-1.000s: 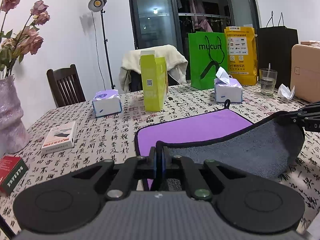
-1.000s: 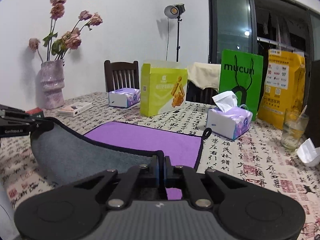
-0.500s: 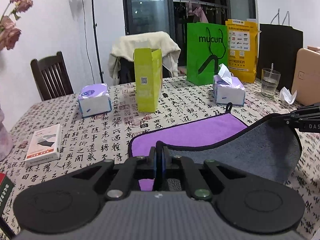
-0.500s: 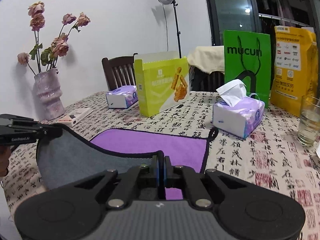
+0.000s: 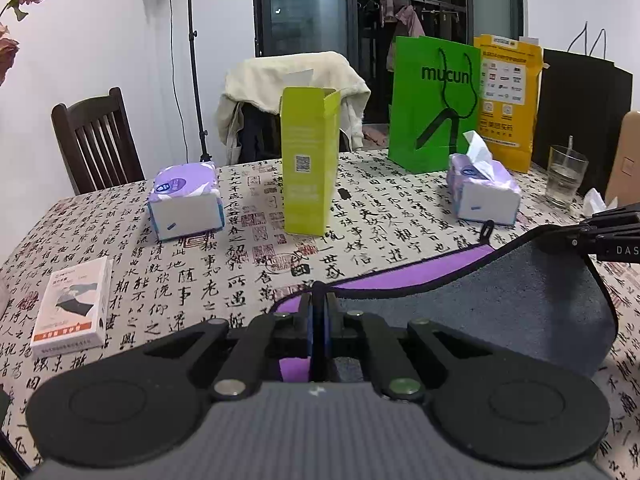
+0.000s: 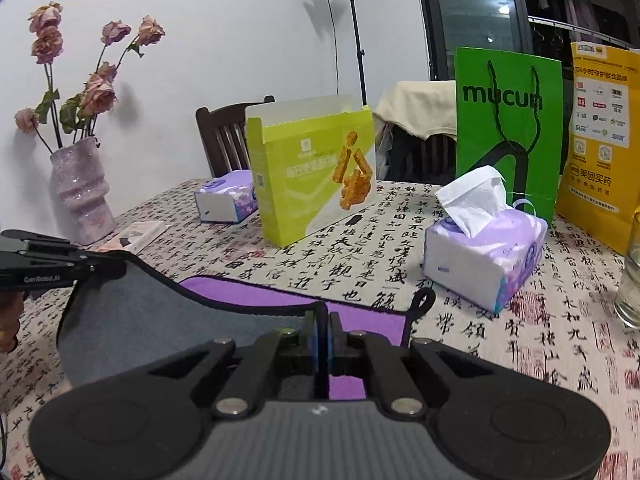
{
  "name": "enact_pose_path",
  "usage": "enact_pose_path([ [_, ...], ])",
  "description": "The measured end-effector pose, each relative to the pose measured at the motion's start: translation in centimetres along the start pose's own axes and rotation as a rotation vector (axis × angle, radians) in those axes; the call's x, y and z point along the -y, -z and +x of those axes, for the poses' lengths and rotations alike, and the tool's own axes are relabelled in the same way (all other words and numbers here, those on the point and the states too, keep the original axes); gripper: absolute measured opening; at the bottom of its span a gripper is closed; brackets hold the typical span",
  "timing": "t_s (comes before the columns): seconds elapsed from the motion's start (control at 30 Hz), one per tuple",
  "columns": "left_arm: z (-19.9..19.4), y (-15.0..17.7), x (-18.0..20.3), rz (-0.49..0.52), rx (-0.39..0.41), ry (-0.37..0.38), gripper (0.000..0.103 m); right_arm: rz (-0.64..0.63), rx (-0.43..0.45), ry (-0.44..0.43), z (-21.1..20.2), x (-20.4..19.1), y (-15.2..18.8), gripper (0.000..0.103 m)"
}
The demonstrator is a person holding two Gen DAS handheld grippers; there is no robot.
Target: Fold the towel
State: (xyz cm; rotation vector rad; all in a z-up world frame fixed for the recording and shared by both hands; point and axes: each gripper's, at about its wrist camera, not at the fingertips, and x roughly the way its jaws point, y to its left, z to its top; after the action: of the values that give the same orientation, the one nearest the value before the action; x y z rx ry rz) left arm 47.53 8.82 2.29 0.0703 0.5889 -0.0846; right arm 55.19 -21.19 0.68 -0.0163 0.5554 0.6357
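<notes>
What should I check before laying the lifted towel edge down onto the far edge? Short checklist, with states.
1. Left hand-held gripper shut on towel corner: ok.
2. Right hand-held gripper shut on its corner: ok.
3. Grey underside facing up, purple face below: ok.
4. Lifted edge taut between grippers: not ok, it sags.
5. Far edge with loop flat on the table: ok.
6. Tissue pack apart from the towel's far edge: ok.

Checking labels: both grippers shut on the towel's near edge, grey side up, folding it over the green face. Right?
Not quite: the towel's face on the table is purple, not green, as the right wrist view shows. The rest holds: left gripper and right gripper both clamp the lifted edge, grey side up.
</notes>
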Motion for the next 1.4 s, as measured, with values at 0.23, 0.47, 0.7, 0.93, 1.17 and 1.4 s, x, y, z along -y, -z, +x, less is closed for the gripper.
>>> enact_pose_path([
  [0.23, 2.2, -1.1, -0.6, 0.017, -0.018, 0.006, 0.006, -0.011, -0.033, 0.001, 2.4, 1.4, -1.0, 0.004],
  [0.47, 5.2, -1.5, -2.1, -0.019, -0.057, 0.011, 0.006, 0.034, -0.060, -0.003, 5.3, 3.1, -1.4, 0.004],
  [0.7, 7.4, -1.6, -3.0, -0.030, -0.085, 0.027, 0.006, 0.046, -0.078, 0.005, 7.6, 3.9, -1.2, 0.004],
  [0.93, 9.3, -1.2, -3.4, -0.028, -0.117, 0.039, 0.006, 0.048, -0.106, 0.023, 9.3, 4.4, -1.0, 0.004],
  [1.17, 10.6, -0.4, -3.7, -0.032, -0.150, 0.032, 0.006, 0.033, -0.133, 0.040, 10.4, 4.4, -0.5, 0.004],
  [1.4, 10.7, -0.2, -3.7, -0.035, -0.149, 0.016, 0.016, 0.021, -0.134, 0.056, 10.7, 4.4, -0.6, 0.010],
])
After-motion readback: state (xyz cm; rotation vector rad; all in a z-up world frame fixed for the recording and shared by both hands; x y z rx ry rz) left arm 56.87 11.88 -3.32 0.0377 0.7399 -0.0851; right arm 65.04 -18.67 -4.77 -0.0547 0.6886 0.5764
